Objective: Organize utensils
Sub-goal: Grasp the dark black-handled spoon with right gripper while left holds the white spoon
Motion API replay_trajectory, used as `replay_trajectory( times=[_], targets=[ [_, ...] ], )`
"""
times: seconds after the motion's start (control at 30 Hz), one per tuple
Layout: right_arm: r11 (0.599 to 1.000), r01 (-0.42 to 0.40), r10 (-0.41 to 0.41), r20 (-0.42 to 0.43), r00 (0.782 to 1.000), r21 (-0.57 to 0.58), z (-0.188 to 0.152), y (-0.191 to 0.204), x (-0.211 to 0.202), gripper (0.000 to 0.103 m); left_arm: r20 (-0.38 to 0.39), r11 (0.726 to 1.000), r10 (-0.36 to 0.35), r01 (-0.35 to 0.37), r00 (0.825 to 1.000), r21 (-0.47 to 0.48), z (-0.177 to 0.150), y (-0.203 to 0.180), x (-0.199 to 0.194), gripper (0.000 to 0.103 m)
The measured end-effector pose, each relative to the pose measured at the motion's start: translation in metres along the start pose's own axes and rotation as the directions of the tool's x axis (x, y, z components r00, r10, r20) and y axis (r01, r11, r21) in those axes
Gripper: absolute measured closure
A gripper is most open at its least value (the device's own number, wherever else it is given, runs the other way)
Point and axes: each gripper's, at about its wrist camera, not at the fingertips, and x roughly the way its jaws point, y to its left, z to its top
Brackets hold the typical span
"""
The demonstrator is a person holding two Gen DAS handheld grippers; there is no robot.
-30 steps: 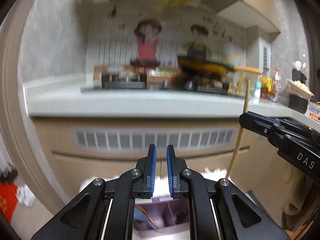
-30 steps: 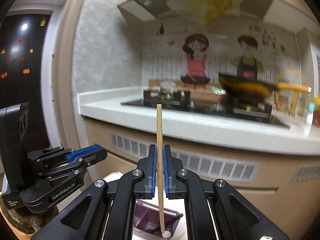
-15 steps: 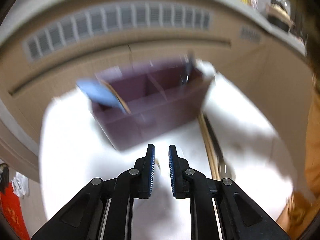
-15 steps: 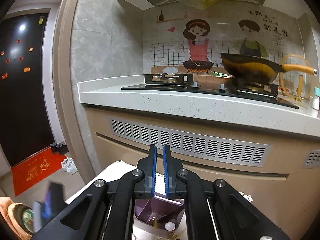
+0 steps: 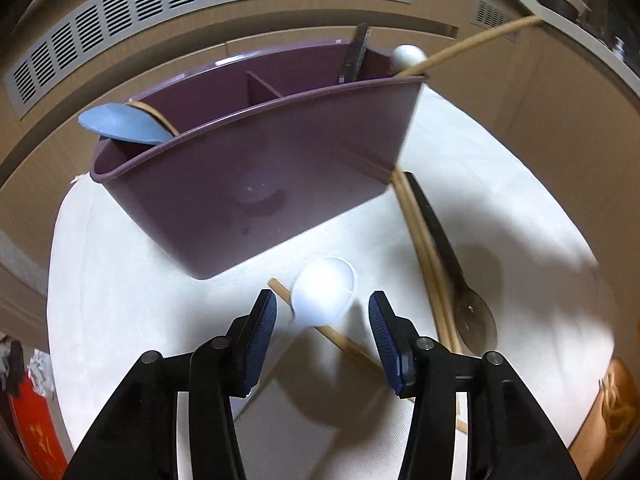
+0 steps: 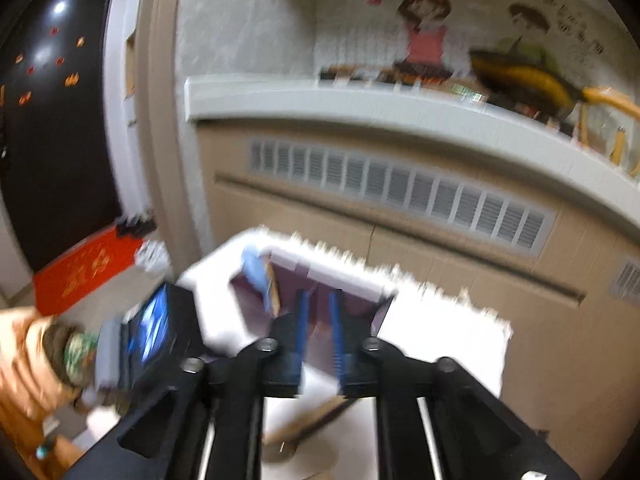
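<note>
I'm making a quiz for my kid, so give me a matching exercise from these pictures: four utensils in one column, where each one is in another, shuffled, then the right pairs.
Things:
1. blue spoon
2. white spoon
3. dark spoon
4. ball-tipped stick

Places:
A. on the cloth, right of the chopsticks
B. right end of the caddy, leaning out
C. left end of the caddy
D. on the cloth, just ahead of the open left gripper

Pairs: 1-C, 2-D, 3-A, 4-B

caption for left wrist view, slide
Open left hand-held gripper above white spoon, purple utensil caddy behind.
</note>
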Motion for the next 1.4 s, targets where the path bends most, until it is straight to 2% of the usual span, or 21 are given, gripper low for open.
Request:
replay_trajectory(
  times=[0.07,0.1,0.37,0.43,0.47,0.53,0.67,0.87,0.97,1.1,1.2,1.27,1.4],
  targets=[
    [1.0,-0.014,0.013,-0.049,0.999,-0.009,-0.021,0.005,0.006,0.049,-0.01,1.0,0.0,0.0,1.0,-0.019,0.002,0.003,0.004,0.054],
    [1.0,-0.016,0.015,-0.061,0.998,-0.01,-0.029,0.005,0.008,0.047,-0.016,1.0,0.001,-0.001,1.0,-0.024,0.003,0.004,0.006,0.054],
    [0.994,-0.009,0.033,-0.23,0.973,0.108,-0.102,-0.01,0.044,0.042,-0.046,0.998,0.033,-0.035,0.998,-0.053,0.004,-0.003,0.024,0.054],
    [0.993,-0.003,0.034,-0.267,0.963,0.115,-0.115,-0.008,0.053,0.042,-0.032,0.996,0.047,-0.05,0.998,-0.078,0.004,-0.002,0.025,0.059],
    [0.992,-0.01,0.045,-0.284,0.958,0.123,-0.121,-0.006,0.057,0.041,-0.024,0.995,0.052,-0.054,0.998,-0.088,0.003,-0.001,0.024,0.066],
    [0.99,-0.022,0.064,-0.307,0.95,0.136,-0.127,-0.003,0.064,0.04,-0.01,0.992,0.05,-0.051,0.999,-0.118,0.002,0.001,0.022,0.066],
    [0.991,-0.028,0.071,-0.337,0.939,0.131,-0.133,0.008,0.078,0.028,0.049,0.983,0.059,-0.049,0.997,-0.179,-0.009,0.004,0.003,0.066],
    [0.995,-0.015,0.05,-0.38,0.924,0.095,-0.139,0.026,0.1,0.027,0.185,0.964,0.056,-0.004,0.981,-0.266,-0.026,0.006,-0.048,0.066],
    [0.997,-0.004,0.035,-0.376,0.926,0.083,-0.139,0.029,0.103,0.027,0.218,0.954,0.059,0.01,0.974,-0.301,-0.033,0.014,-0.067,0.066],
    [0.997,0.059,-0.033,-0.386,0.922,0.057,-0.143,0.02,0.098,0.027,0.223,0.944,0.066,0.012,0.972,-0.33,-0.042,0.022,-0.078,0.066],
    [0.991,0.094,-0.048,-0.394,0.918,0.099,-0.152,0.004,0.093,0.026,0.221,0.936,0.061,0.021,0.973,-0.35,-0.051,0.026,-0.079,0.066],
    [0.985,0.126,-0.071,-0.399,0.914,0.114,-0.156,-0.004,0.091,0.017,0.212,0.932,0.057,0.024,0.976,-0.362,-0.051,0.028,-0.076,0.066],
    [0.979,0.115,-0.038,-0.403,0.914,0.168,-0.157,-0.01,0.095,0.002,0.195,0.93,0.049,0.026,0.98,-0.367,-0.052,0.025,-0.071,0.066]
  ],
)
